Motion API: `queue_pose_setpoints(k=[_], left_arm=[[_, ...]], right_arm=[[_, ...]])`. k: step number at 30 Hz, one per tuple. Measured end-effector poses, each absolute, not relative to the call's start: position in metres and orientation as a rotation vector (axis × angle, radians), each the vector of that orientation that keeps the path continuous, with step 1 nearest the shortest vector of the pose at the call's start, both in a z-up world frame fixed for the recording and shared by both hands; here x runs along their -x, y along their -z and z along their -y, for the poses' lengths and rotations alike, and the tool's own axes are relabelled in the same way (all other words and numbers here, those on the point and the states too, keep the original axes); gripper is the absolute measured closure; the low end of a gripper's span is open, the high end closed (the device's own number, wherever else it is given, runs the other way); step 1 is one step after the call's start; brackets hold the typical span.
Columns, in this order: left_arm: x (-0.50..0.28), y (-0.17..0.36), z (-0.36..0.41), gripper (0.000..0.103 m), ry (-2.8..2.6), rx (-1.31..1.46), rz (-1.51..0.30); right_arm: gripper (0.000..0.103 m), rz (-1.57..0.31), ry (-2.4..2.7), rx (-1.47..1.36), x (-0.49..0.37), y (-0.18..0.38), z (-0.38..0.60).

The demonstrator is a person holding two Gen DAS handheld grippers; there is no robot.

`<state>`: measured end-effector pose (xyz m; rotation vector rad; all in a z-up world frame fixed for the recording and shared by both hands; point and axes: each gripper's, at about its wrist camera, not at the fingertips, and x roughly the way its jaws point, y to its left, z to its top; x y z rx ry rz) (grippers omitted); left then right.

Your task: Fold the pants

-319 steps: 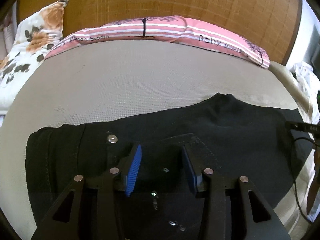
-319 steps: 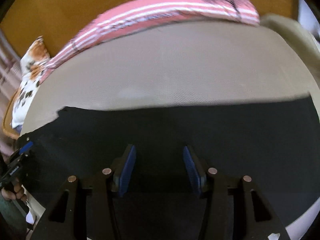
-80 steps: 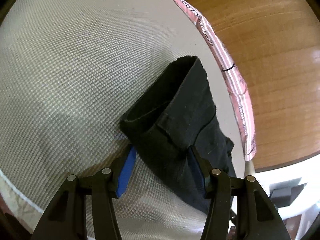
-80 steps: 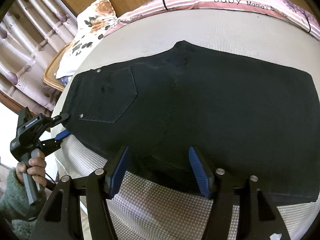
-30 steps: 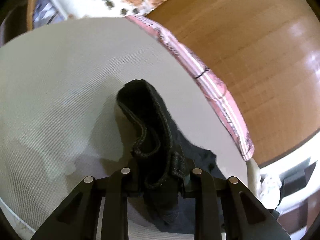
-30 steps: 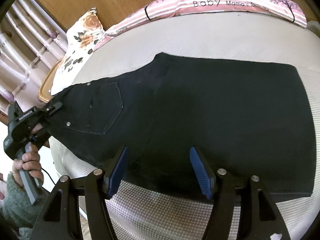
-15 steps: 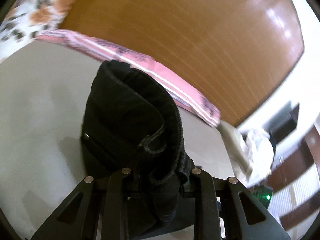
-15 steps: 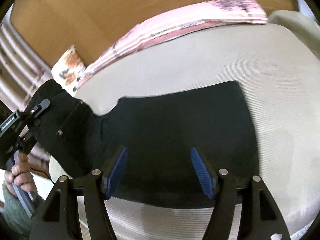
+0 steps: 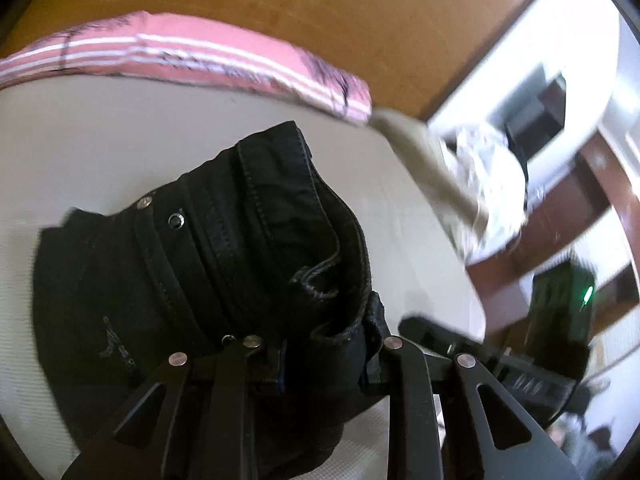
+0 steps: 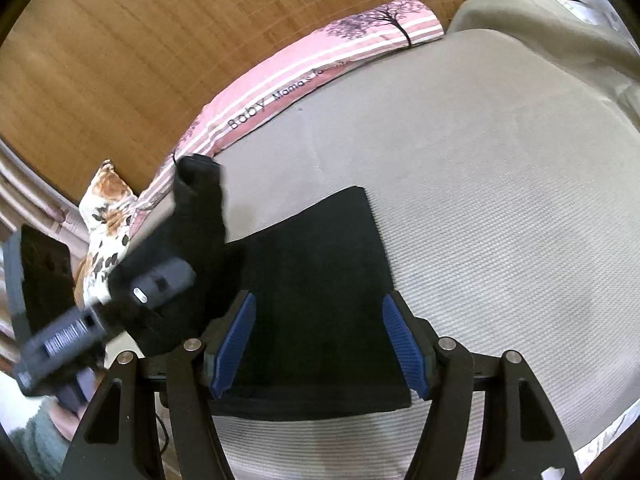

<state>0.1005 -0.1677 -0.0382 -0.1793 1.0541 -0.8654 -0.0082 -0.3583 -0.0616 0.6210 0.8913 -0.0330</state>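
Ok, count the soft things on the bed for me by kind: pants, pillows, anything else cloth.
Black pants: 1
Pink striped pillow: 1
Floral pillow: 1
Beige blanket at the bed's far corner: 1
Total: 4

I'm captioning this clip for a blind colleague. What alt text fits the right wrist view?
An open right gripper hovers over flat black pants on a beige mattress. At left, the left gripper lifts the waist end of the pants off the bed. A pink striped pillow lies against a wooden headboard.
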Motion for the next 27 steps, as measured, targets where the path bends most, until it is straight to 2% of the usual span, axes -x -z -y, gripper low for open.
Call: queue_pose_setpoints(k=[7, 12, 18, 27], left_arm=[[-0.081, 0.072, 0.188, 0.074, 0.859, 0.038, -1.086], [-0.069, 0.056, 0.193, 0.056, 0.914, -0.016, -1.087], [-0.051, 0.032, 0.162, 0.052, 0.997, -0.040, -1.047], [-0.100, 0.035, 0.078, 0.050, 0.680, 0.114, -1.016]], right_arm=[[0.039, -0.910, 0.007, -0.641, 0.006, 0.069, 0.364], [0.037, -0.944, -0.122, -0.758, -0.008, 0.085, 0.372], [0.037, -0.973, -0.232, -0.855, -0.023, 0.108, 0.377], [0.038, -0.999, -0.303, -0.848, -0.061, 0.124, 0.381]])
